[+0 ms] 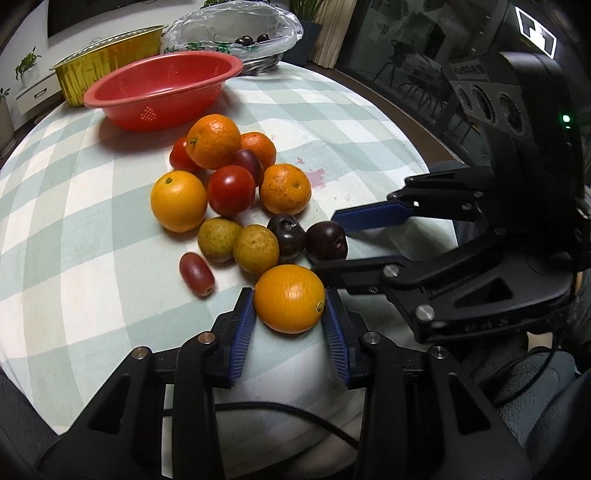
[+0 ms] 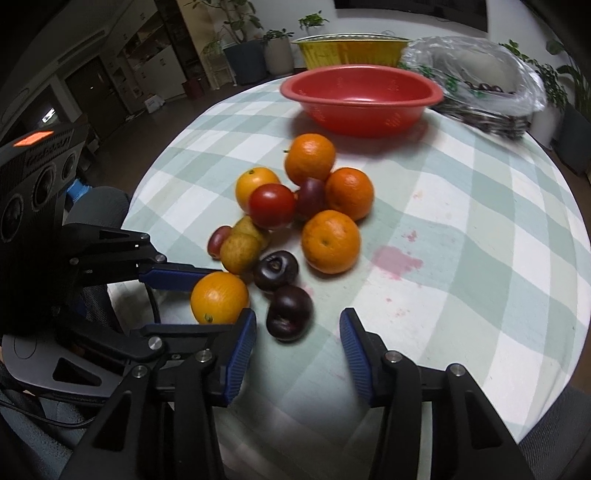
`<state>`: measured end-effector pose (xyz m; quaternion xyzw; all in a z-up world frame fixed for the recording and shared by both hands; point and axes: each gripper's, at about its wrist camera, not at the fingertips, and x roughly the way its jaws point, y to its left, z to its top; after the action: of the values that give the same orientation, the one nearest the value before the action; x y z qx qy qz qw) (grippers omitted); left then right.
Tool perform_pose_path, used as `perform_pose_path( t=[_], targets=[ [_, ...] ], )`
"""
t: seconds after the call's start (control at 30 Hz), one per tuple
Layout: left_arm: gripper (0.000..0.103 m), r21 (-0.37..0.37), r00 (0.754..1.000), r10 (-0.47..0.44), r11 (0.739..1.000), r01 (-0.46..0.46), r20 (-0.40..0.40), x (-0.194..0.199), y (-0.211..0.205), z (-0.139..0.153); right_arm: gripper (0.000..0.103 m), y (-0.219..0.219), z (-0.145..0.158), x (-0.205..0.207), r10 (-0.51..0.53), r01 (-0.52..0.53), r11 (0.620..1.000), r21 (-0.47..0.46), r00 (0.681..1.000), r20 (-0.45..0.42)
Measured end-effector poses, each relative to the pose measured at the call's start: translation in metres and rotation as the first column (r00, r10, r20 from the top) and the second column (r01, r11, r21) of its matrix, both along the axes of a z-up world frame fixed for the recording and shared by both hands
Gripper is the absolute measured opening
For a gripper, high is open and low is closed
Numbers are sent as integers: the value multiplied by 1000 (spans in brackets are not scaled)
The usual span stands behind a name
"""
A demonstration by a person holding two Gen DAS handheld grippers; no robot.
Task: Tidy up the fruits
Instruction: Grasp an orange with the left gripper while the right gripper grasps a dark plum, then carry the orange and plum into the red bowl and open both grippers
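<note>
A pile of fruit lies on the checked tablecloth: several oranges, tomatoes, greenish-yellow fruits, dark plums and a red grape. My left gripper is shut on an orange at the near edge of the pile; the same orange shows in the right wrist view. My right gripper is open, its fingers either side of a dark plum without touching it. It shows in the left wrist view next to that plum.
A red colander bowl stands behind the pile, also seen in the right wrist view. A gold foil tray and a plastic bag over a basket stand at the far edge. A pink stain marks the cloth.
</note>
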<state>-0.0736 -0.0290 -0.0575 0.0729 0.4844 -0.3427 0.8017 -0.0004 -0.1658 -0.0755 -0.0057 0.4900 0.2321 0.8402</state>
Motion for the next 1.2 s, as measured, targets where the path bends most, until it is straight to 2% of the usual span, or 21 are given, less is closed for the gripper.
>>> perform_pose_path(
  t=[0.07, 0.2, 0.4, 0.83, 1.03, 1.2],
  targets=[
    [35, -6, 1000, 5, 1000, -5, -1, -2, 3, 0, 51, 2, 0, 1, 7, -6, 1000, -9, 1000, 9],
    [35, -15, 1000, 5, 1000, -5, 2, -5, 8, 1, 41, 3, 0, 2, 0, 0, 999, -41, 1000, 13],
    [35, -36, 1000, -8, 999, 9, 15, -8, 12, 5, 28, 0, 2, -3, 8, -8, 999, -33, 1000, 6],
    [35, -71, 999, -39, 997, 41, 23, -11, 21, 12, 28, -13, 5, -3, -26, 27, 999, 47, 999, -33],
    [35, -136, 999, -37, 990, 38, 9, -4, 36, 26, 28, -26, 11, -4, -41, 45, 994, 99, 998, -42],
    [35, -146, 999, -12, 989, 16, 31, 13, 44, 39, 28, -38, 14, 3, -72, 77, 991, 113, 996, -47]
  ],
)
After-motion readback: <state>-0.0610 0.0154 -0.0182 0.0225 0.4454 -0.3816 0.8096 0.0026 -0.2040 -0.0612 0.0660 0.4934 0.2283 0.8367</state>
